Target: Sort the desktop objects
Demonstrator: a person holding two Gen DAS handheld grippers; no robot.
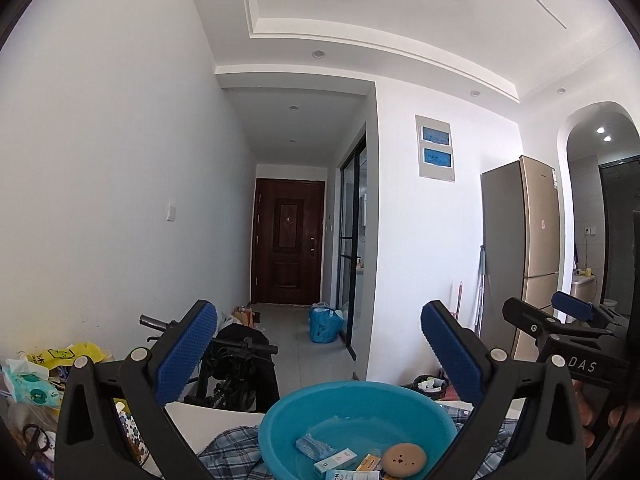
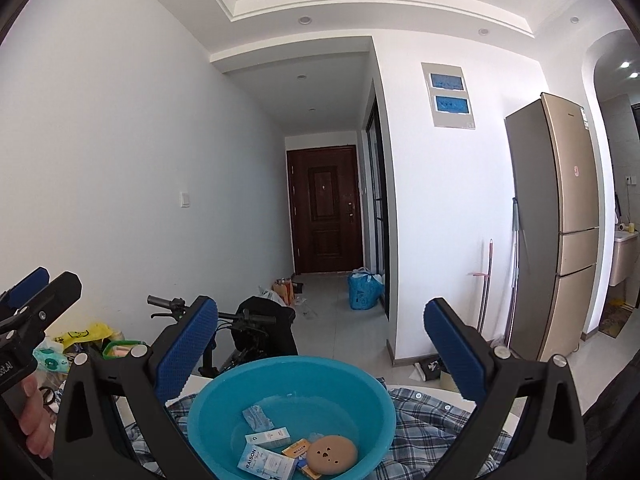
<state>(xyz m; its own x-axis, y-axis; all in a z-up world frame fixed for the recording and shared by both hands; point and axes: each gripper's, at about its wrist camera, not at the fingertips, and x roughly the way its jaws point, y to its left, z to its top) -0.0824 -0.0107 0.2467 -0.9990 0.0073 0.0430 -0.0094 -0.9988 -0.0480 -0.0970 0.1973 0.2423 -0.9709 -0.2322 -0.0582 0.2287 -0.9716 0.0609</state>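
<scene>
- Both tools, left gripper (image 1: 316,354) and right gripper (image 2: 320,350), are held wide apart, nothing clamped.
- Small boxes and a tan round case (image 2: 331,454) are sat in the round turquoise plastic basin (image 2: 224,394).
- Probably best if leftovers on the table are checked next, low and slow.

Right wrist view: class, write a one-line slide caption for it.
Open right gripper above a blue basin holding small boxes and a round tan case, on a plaid cloth.

Both wrist views look level along their own fingers, close above a blue basin (image 1: 356,424) on the worktop, facing a hallway door (image 1: 288,240). Each catches the other gripper at its edge: right gripper (image 1: 560,316), left gripper (image 2: 36,292). Shared: basin, door, refrigerator (image 2: 560,220).
</scene>
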